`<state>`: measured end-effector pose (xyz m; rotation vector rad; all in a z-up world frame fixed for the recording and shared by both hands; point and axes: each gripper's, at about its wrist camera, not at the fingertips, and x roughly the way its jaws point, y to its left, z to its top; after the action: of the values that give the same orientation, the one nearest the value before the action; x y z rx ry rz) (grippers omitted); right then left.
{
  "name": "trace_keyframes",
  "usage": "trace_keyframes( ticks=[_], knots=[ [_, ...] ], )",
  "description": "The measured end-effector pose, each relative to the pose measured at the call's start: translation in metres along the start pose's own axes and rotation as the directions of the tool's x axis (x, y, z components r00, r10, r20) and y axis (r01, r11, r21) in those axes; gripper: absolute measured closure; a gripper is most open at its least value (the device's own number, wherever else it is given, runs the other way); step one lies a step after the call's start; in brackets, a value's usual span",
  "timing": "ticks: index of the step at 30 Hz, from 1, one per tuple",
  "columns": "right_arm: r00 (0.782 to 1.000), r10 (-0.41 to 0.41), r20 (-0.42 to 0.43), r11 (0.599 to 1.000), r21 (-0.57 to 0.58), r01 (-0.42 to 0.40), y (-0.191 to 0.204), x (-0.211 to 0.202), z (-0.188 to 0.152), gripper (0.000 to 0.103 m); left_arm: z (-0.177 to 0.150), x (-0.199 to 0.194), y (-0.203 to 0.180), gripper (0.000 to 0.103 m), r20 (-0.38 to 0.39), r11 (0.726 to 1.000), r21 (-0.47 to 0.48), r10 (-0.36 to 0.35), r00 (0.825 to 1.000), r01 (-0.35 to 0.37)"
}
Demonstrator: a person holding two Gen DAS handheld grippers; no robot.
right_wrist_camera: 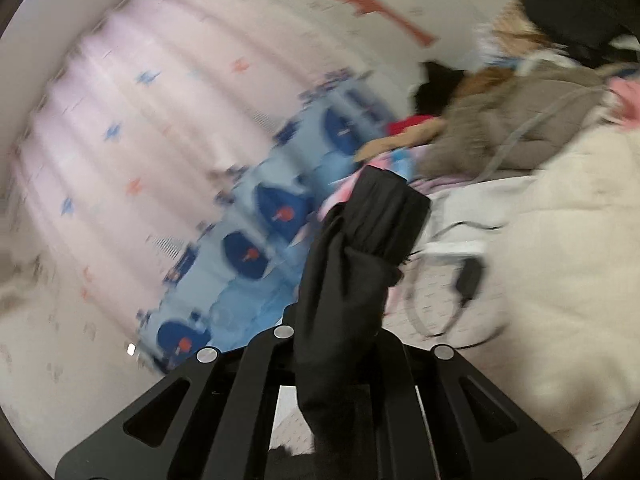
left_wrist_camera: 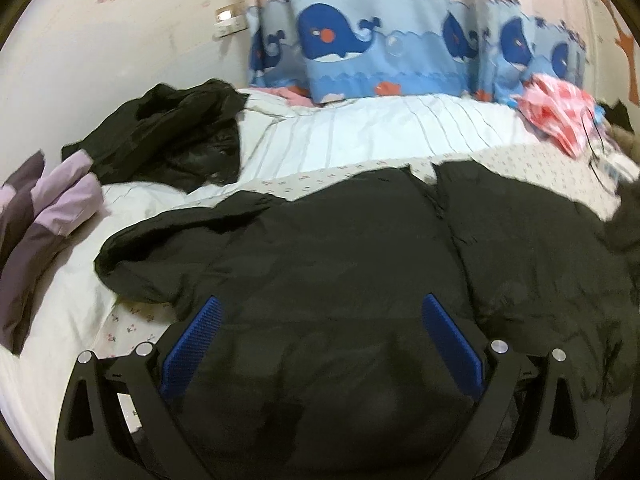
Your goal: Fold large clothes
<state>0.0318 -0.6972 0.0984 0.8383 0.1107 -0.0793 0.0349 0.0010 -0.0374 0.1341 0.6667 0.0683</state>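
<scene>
**Black jacket on bed, sleeve gripped in your right gripper**

Your right wrist view is heavily blurred; the fingertips of your right gripper (right_wrist_camera: 340, 320) are buried under a black sleeve (right_wrist_camera: 360, 248), so the pads cannot be seen. The fingers stand close together, clamped on that sleeve, whose gathered cuff points up and away from the camera. The sleeve's lower end runs out of view at the bottom edge.

In the left wrist view, your left gripper (left_wrist_camera: 320, 312) has its blue pads (left_wrist_camera: 450, 344) wide apart, holding nothing, over the black jacket (left_wrist_camera: 360, 248). The jacket lies spread across the near part of the bed (left_wrist_camera: 360, 136), front up, its centre opening running away from you, one sleeve stretched out to the left. Its near hem is hidden behind the gripper frame, and its right side is cut off by the picture edge.

A second black garment (left_wrist_camera: 172, 128) lies crumpled at far left, well apart, with a purple garment (left_wrist_camera: 44, 220) beside it. Whale-print pillows (left_wrist_camera: 372, 44) stand against the curtain (right_wrist_camera: 132, 120). A pink cloth (left_wrist_camera: 560, 108) sits far right; a brown coat (right_wrist_camera: 516, 124) lies beyond
</scene>
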Motion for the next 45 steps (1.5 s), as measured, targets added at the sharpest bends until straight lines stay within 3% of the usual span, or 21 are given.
trace_keyframes(
  ticks=[3, 7, 13, 17, 24, 29, 32, 38, 42, 45],
  knots=[
    [0.994, 0.091, -0.060, 0.993, -0.068, -0.095, 0.064, 0.027, -0.028, 0.099, 0.004, -0.001, 0.026, 0.007, -0.013, 0.996, -0.088, -0.009, 1.000, 0.008],
    [0.961, 0.209, -0.182, 0.963, -0.135, -0.235, 0.154, 0.068, -0.085, 0.099, 0.006, -0.002, 0.064, 0.007, -0.024, 0.980, -0.197, 0.005, 1.000, -0.009],
    [0.880, 0.287, -0.378, 0.904, -0.196, -0.379, 0.267, 0.117, -0.214, 0.099, 0.001, -0.010, 0.115, 0.007, -0.016, 0.962, -0.261, 0.078, 0.997, -0.079],
    [0.819, 0.281, -0.500, 0.882, -0.201, -0.426, 0.306, 0.141, -0.311, 0.099, -0.002, -0.015, 0.141, 0.007, -0.018, 0.949, -0.301, 0.093, 0.996, -0.094],
    [0.722, 0.183, -0.667, 0.860, -0.247, -0.446, 0.317, 0.162, -0.463, 0.099, -0.002, -0.021, 0.161, 0.007, -0.012, 0.944, -0.308, 0.116, 0.993, -0.115],
    [0.674, 0.087, -0.734, 0.848, -0.300, -0.437, 0.300, 0.171, -0.539, 0.099, -0.002, -0.031, 0.165, 0.007, 0.013, 0.948, -0.287, 0.147, 0.989, -0.137],
    [0.652, 0.044, -0.757, 0.845, -0.320, -0.429, 0.288, 0.175, -0.568, 0.099, -0.002, -0.034, 0.162, 0.007, 0.023, 0.953, -0.272, 0.144, 0.989, -0.132],
    [0.589, -0.014, -0.808, 0.846, -0.324, -0.424, 0.273, 0.178, -0.605, 0.096, 0.001, -0.036, 0.157, 0.007, 0.033, 0.960, -0.252, 0.134, 0.990, -0.122],
    [0.577, -0.052, -0.815, 0.843, -0.346, -0.412, 0.271, 0.180, -0.614, 0.092, 0.001, -0.036, 0.155, 0.007, 0.033, 0.962, -0.247, 0.132, 0.991, -0.120],
    [0.555, -0.075, -0.829, 0.840, -0.352, -0.412, 0.271, 0.180, -0.620, 0.084, 0.001, -0.035, 0.155, 0.007, 0.032, 0.962, -0.247, 0.131, 0.991, -0.119]
  ],
)
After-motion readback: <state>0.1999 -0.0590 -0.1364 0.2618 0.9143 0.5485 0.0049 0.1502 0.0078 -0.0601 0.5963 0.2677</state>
